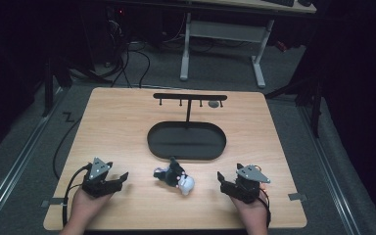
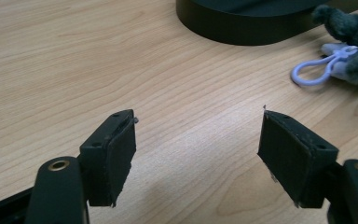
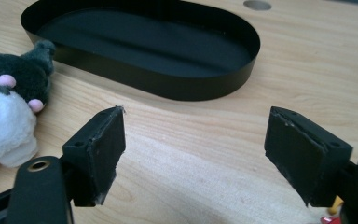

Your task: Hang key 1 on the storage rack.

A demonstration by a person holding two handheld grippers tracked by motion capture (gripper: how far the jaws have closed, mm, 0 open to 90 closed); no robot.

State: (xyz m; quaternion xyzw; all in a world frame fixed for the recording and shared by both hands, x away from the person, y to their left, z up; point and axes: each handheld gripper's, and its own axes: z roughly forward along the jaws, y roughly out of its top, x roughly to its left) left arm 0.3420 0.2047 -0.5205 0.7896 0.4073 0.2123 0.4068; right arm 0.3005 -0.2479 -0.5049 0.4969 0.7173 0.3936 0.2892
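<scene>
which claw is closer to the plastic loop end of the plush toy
The left claw. The toy lies between both claws, but its pale loop points toward the left one, while the right claw faces the toy's white end.

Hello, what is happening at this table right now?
A person holds a two-jaw gripper in each hand at a wooden table. The left gripper and the right gripper both rest open near the front edge, holding nothing. Between them lies a small plush toy, grey and white, with a pale plastic clip. Behind it stands a black oval tray with a hook stand. The toy is not yet touched.
</scene>
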